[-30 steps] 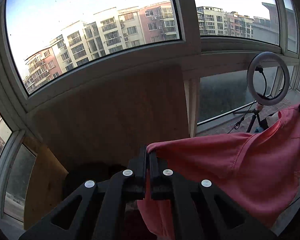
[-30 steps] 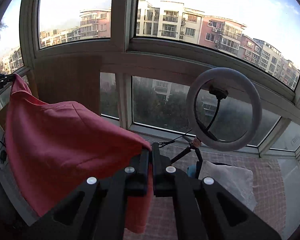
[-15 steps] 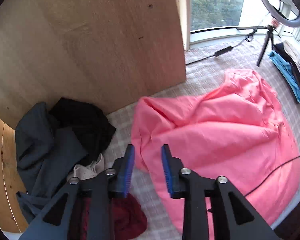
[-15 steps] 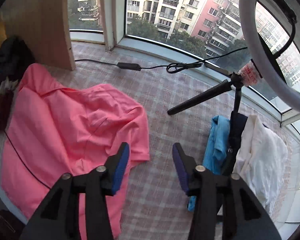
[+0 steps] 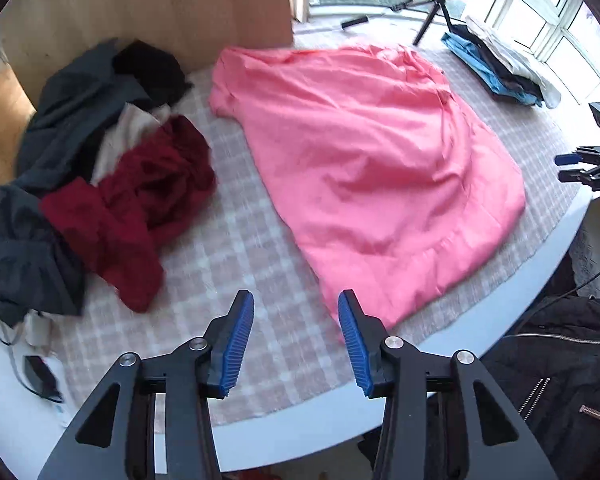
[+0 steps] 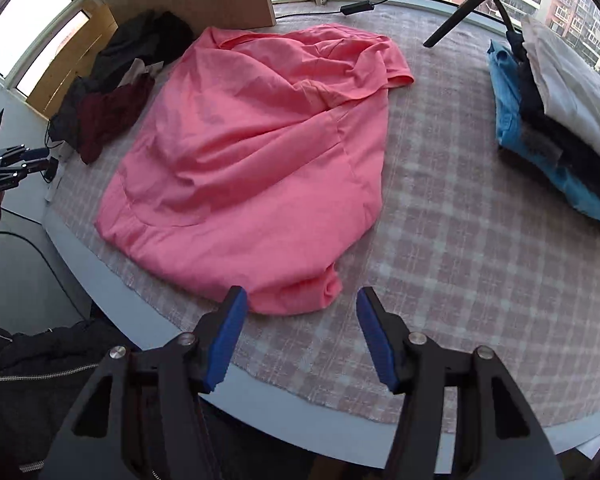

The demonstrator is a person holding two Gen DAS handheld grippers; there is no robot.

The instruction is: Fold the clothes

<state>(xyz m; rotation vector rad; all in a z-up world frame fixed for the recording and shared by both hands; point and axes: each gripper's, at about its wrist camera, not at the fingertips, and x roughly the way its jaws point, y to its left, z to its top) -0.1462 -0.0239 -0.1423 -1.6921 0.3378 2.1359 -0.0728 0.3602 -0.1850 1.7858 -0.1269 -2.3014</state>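
Pink garment (image 5: 364, 168) released: a second ago both pinched it aloft, now it lies rumpled on the tabletop (image 5: 260, 432). Left hand-held gripper (image 5: 296, 340) and right hand-held gripper (image 6: 300, 336), jaws just opening, stand empty beside its near hem. Flattening likely next.

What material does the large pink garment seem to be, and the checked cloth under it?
Large pink garment: probably thin cotton-like knit, matte; it lies in soft, shallow wrinkles. Checked cloth: seemingly coarser woven fabric, matte, with a visible pale plaid weave and a rough edge.
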